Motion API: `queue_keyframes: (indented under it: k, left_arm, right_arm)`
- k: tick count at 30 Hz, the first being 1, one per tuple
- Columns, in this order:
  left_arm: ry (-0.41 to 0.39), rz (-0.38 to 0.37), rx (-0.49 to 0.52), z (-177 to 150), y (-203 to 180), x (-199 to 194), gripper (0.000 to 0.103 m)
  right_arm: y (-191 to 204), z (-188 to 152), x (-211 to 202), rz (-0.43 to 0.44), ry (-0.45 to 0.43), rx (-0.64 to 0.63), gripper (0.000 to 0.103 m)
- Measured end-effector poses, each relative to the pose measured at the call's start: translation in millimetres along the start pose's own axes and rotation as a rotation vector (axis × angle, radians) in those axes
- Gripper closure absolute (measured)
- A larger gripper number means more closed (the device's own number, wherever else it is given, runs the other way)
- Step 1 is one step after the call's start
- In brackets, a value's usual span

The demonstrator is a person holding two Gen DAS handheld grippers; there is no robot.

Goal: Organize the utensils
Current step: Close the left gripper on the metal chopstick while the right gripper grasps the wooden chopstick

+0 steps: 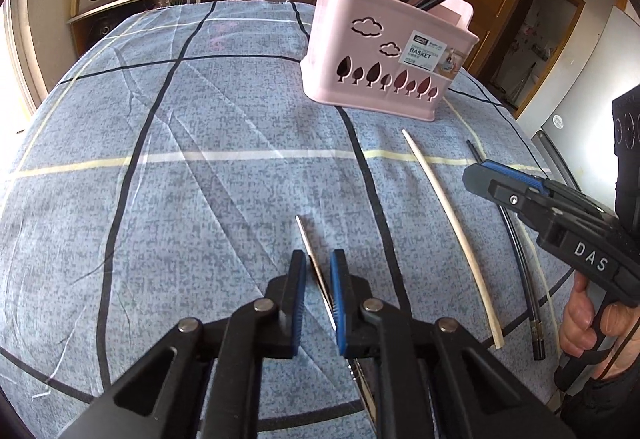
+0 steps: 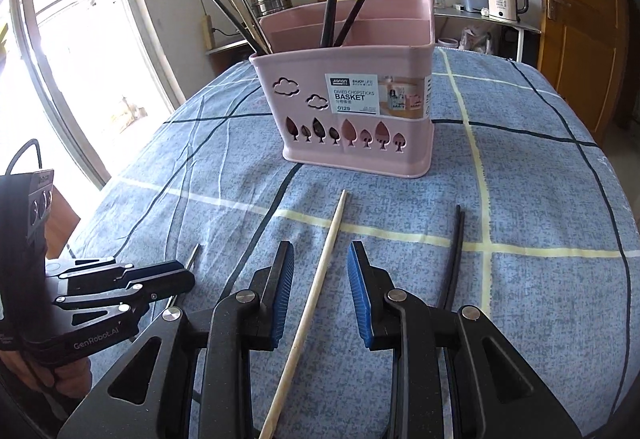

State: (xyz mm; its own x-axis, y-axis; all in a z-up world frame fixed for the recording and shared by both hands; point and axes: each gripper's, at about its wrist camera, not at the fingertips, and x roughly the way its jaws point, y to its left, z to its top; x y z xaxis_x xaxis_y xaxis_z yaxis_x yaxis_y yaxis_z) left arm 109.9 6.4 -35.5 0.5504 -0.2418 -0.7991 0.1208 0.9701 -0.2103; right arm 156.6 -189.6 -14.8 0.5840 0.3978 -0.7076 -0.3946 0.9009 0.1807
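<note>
Chopsticks are lying loose on the blue checked tablecloth [image 1: 200, 159] near the pink basket [image 2: 352, 111]. A metal chopstick [image 1: 310, 259] is sitting between the spread fingers of the left gripper [image 1: 318, 295], and a pale wooden chopstick [image 2: 316, 287] is lying between the wide-apart fingers of the right gripper [image 2: 320, 295]. Black chopsticks [image 2: 454, 263] are resting just beside it.

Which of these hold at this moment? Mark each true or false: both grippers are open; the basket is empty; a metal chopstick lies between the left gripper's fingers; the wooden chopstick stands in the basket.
1. Both the left gripper and right gripper are open. True.
2. The pink basket is empty. False: chopsticks stand in it.
3. A metal chopstick lies between the left gripper's fingers. True.
4. The wooden chopstick stands in the basket. False: it lies on the tablecloth.
</note>
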Motion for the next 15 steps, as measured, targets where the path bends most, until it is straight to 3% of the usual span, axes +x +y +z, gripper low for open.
queue_keyframes:
  k: [15]
  left_arm:
    - [-0.024, 0.014, -0.011, 29.8, 15.2, 18.5, 0.098]
  right_arm:
    - [3.8, 18.4, 35.8, -0.041, 0.09, -0.013, 0.079]
